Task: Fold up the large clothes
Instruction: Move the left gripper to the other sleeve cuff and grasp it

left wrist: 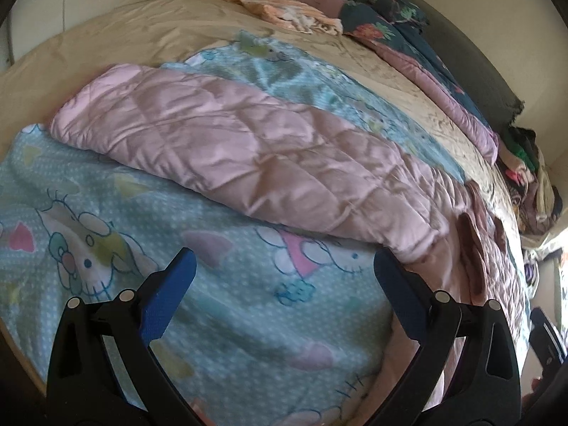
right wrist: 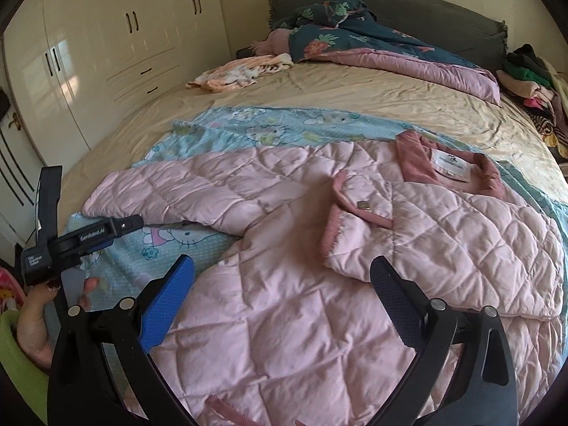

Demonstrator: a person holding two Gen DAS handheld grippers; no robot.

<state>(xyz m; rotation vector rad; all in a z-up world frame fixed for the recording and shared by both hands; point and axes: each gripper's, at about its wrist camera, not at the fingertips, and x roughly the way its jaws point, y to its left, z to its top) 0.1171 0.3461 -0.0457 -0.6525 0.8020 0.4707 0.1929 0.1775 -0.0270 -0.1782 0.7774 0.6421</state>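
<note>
Left tongs (left wrist: 284, 277): blue-padded fingers spread wide, nothing between them, hovering above the cartoon-print blanket (left wrist: 213, 305); likely poised near the sleeve end so that limb can be taken first. Right tongs (right wrist: 282, 277): likewise spread and empty, hanging over the lower body of the pink quilted jacket (right wrist: 284, 301), probably surveying the garment before a grip is chosen. Jacket: the task's item, laid flat on the blanket at the middle of the bed (right wrist: 337, 96), front up, collar (right wrist: 458, 170) toward 1 o'clock in the right view; one front panel is turned back, showing a snap button (right wrist: 362, 206). Sleeve (left wrist: 227, 145): stretched out toward 9 o'clock in the right view, running from 10 o'clock to 4 o'clock in the left; spread so it can be folded across the body. Blanket: seemingly placed as a working surface. Left tool body (right wrist: 81, 238) with a hand (right wrist: 35, 319) at 8 o'clock. Beyond: dark floral quilt (right wrist: 355, 39) at 12 o'clock, clothes pile (right wrist: 532, 81) at 2 o'clock, wardrobe (right wrist: 106, 35) at 10 o'clock.
</note>
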